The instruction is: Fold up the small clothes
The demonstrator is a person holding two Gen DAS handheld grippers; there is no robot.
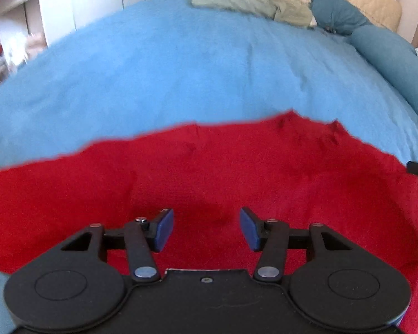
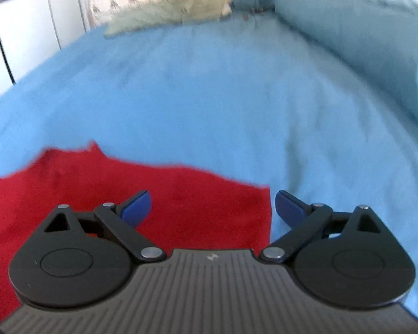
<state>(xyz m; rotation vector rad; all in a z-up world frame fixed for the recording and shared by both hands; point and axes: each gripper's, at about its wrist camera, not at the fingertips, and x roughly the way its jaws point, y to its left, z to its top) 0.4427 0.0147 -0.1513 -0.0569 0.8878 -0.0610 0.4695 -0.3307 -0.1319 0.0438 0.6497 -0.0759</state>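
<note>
Red fleece garment [image 1: 209,183]: spread flat on the light blue bed blanket [image 1: 167,69], near edge, likely laid out for folding. Left tool [image 1: 206,229]: jaws wide, empty, over its middle. Right tool [image 2: 213,213]: jaws wide, empty, straddling its right edge

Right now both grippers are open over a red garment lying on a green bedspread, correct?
Not quite: the bedspread is blue, not green, as the right wrist view shows plainly. The rest holds: the left gripper and right gripper are both open over the red garment.
</note>
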